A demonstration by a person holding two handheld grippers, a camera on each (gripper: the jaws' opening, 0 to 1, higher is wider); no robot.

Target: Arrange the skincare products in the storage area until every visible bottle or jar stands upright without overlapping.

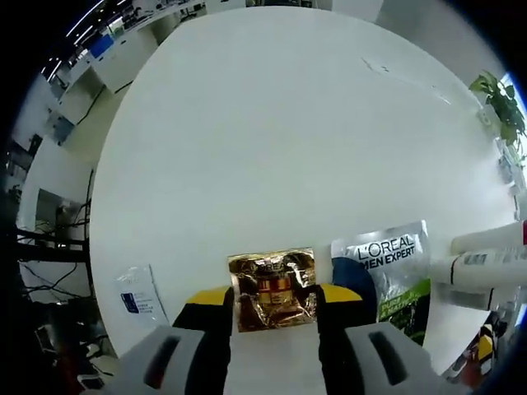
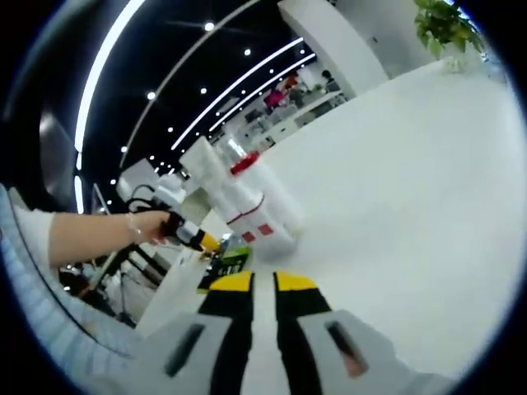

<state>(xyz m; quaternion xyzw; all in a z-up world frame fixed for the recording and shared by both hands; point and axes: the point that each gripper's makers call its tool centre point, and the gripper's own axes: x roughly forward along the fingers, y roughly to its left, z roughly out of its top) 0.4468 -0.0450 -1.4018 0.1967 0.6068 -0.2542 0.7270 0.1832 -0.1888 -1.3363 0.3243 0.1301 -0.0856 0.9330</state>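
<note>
Your left gripper (image 1: 276,306) is clamped on a gold foil sachet (image 1: 273,288) low over the round white table (image 1: 272,140), beside the L'Oreal Men Expert sachet (image 1: 394,271) and white tubes (image 1: 486,267), while your right gripper (image 2: 263,284) is clenched empty near white bottles (image 2: 243,202).

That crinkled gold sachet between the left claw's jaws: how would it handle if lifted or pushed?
The gold sachet looks flat and creased, so it is probably floppy and would bend or sag rather than stay rigid. Its shiny foil face suggests it may slide easily on the smooth white table. Being thin, it seems light and unlikely to stand upright unaided.
</note>
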